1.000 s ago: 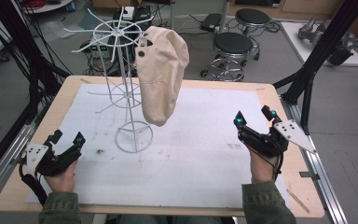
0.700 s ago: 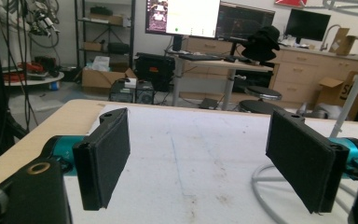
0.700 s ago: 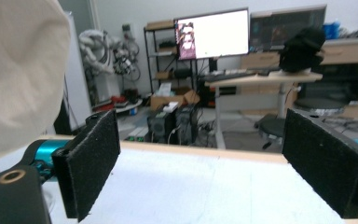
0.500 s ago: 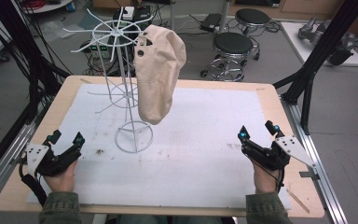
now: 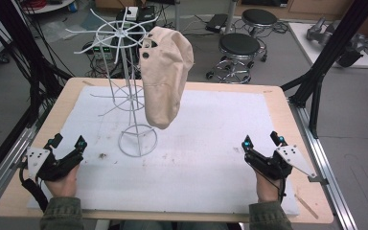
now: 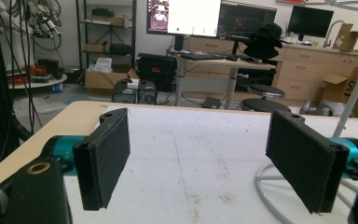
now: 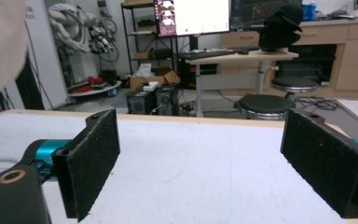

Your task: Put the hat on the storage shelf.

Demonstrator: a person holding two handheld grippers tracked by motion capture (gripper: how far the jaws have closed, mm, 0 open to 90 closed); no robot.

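Beige cap [image 5: 165,76] hangs on white wire rack [image 5: 127,91], upper centre; left gripper [image 5: 68,142] lower left, right gripper [image 5: 263,140] lower right, both jaws wide, empty.

cap [image 5: 165,72]: beige | rack [image 5: 130,91]: white | mat [image 5: 201,143]: white, perhaps stained

Background's pretty cluttered: 2 black round stools [image 5: 240,45] on the grey floor behind the worktop [image 5: 278,98], a lit monitor [image 6: 183,17] on a desk, plus cardboard boxes [image 6: 106,78] and black cables [image 5: 17,52] on the left.
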